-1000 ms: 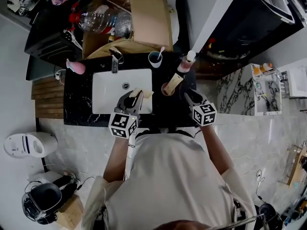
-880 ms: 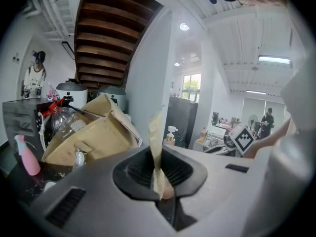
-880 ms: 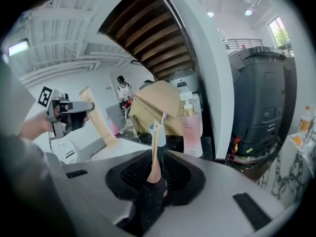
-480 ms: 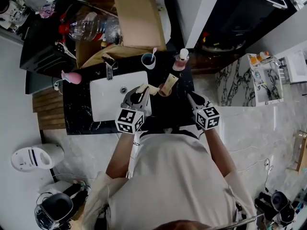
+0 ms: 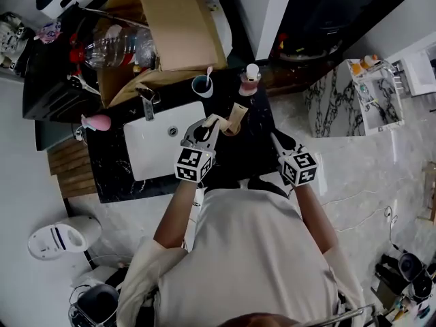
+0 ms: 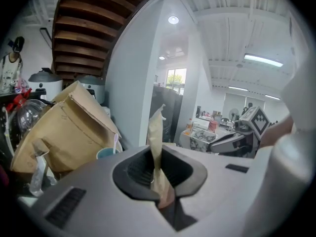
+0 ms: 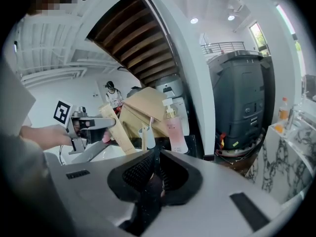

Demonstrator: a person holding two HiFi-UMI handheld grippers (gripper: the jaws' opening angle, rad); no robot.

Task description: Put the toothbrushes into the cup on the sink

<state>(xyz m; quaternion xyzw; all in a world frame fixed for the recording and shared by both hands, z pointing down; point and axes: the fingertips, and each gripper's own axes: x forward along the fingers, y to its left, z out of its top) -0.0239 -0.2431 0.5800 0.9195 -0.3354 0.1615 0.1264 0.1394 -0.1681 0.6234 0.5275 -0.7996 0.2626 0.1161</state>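
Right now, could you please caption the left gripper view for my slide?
Left gripper shut on an upright tan packet, crumpled cardboard box behind at left.

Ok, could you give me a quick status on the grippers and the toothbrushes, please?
Left gripper shut on tan packet. Right gripper just closed, nothing between jaws. Blue cup upright, one toothbrush in it. Nothing blocking.

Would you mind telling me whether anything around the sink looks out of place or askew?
A creased cardboard box slumps open behind the sink, close to the tap, and a plastic bottle lies on its side by it. The packet in the cup leans askew rather than standing upright.
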